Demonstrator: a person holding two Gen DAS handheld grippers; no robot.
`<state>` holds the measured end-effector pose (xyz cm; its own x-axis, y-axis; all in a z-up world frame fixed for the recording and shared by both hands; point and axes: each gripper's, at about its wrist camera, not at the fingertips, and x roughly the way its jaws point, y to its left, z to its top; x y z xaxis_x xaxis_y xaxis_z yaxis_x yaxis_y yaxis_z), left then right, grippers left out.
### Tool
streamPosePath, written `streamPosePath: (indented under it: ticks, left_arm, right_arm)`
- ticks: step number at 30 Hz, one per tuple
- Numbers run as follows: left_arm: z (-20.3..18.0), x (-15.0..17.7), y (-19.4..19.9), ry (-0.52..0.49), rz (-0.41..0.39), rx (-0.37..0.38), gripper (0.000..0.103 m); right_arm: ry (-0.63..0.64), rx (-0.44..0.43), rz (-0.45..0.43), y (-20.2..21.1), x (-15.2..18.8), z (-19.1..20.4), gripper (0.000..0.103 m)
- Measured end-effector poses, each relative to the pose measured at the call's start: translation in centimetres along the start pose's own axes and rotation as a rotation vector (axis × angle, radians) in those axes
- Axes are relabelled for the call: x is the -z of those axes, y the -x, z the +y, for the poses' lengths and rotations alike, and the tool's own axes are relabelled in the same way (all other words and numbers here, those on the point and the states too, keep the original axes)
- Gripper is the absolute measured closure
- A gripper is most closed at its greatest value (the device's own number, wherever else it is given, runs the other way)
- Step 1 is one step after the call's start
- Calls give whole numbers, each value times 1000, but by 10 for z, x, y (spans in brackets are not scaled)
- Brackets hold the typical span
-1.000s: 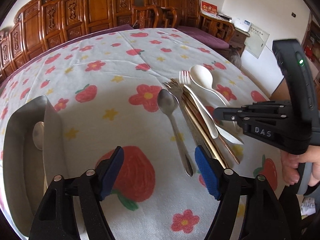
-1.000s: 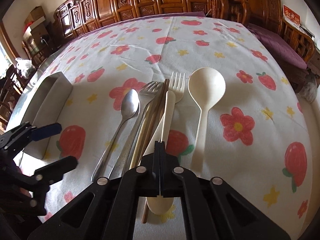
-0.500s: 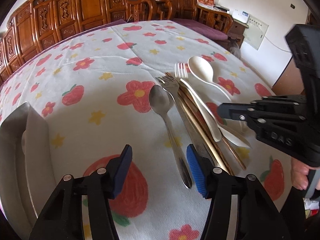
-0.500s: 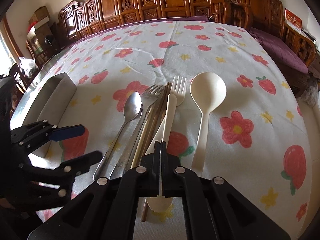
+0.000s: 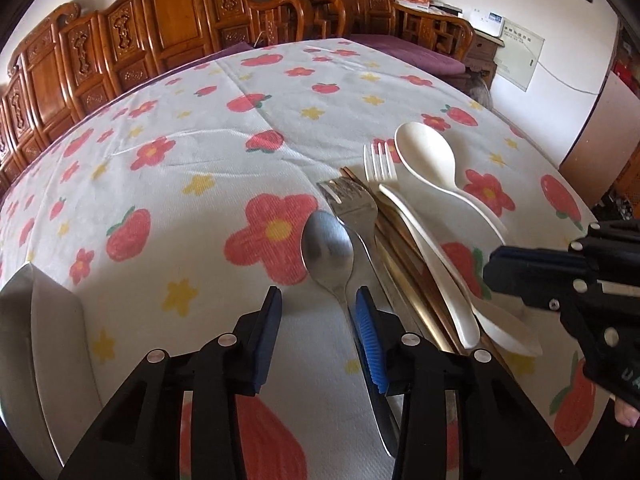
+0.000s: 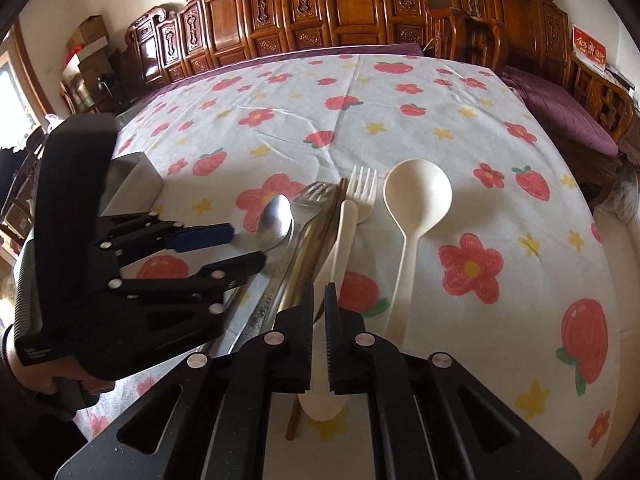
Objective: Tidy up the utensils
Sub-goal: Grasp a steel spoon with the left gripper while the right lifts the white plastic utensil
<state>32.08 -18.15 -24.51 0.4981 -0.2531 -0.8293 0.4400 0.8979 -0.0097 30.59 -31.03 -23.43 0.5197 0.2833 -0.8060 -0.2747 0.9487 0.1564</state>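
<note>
In the left wrist view, the left gripper [image 5: 316,312] has been brought from bare cloth up to the metal spoon [image 5: 329,254] at frame centre; its jaws are closing, and the spoon's handle lies just inside the right pad, not yet pinched. A pick-up is judged imminent. The metal holder [image 5: 44,320] is cut off at lower left.

In the right wrist view, the right gripper [image 6: 319,320] is seen nearly closed over the cream spoon [image 6: 344,236]; whether it is gripped cannot be told. The chopsticks [image 6: 320,248] are partly hidden.

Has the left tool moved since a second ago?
Yes. In the right wrist view the left tool has advanced rightward from beside the metal tray up to the metal spoon, and its jaws are closing, straddling the handle without gripping.
</note>
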Motion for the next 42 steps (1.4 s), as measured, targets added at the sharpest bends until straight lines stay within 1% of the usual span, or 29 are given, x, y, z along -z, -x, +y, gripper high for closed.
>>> streamPosePath:
  ticks: [4,9,10,12,14,17,20,24,30,32,34,35,38,42]
  left_arm:
    - [-3,-6,-6,-9,-7,-1,58]
    - [-3,-15,-13,4,-17,-16,57]
    - [-3,-16,-13,9,-18,-19,62]
    - [-1,-16,-12,17,-22,-23,75]
    - [3,-15,-13,37,-7,-11,76]
    - [8,-11,-9,55,1,-3,76]
    - [14,-7,2,71,-2,10,76]
    - [10,-5,12,44,-18,5,76]
    - [7,-2,18,32,-36,34,76]
    - [7,-2,23,35,-49,45,76]
    - [6,-4,28,37,-62,55,76]
    - [6,-4,31,37,-72,61,76]
    - [4,-4,37,37,-88,70,76]
    - [0,-3,49,25,-113,82,76]
  right_arm:
    - [-7,7,-4,1,1,-2,96]
    - [-26,17,6,-1,3,-9,96]
    - [-24,18,8,-2,4,-9,96]
    - [-20,18,12,-3,3,-8,96]
    - [-15,21,14,-5,3,-6,95]
    - [-18,17,8,-9,1,-6,76]
    - [-16,23,12,-15,-2,-5,75]
    - [-53,19,27,-27,-7,-12,76]
    - [-139,-30,55,-41,-12,-24,75]
    - [-144,-34,60,-41,-12,-24,76]
    - [-150,-59,67,-41,-12,-24,85]
    - [-149,-58,66,-39,-12,-23,91]
    - [-134,-34,49,-31,-12,-20,99]
    - [-116,-29,22,-19,-9,-16,99]
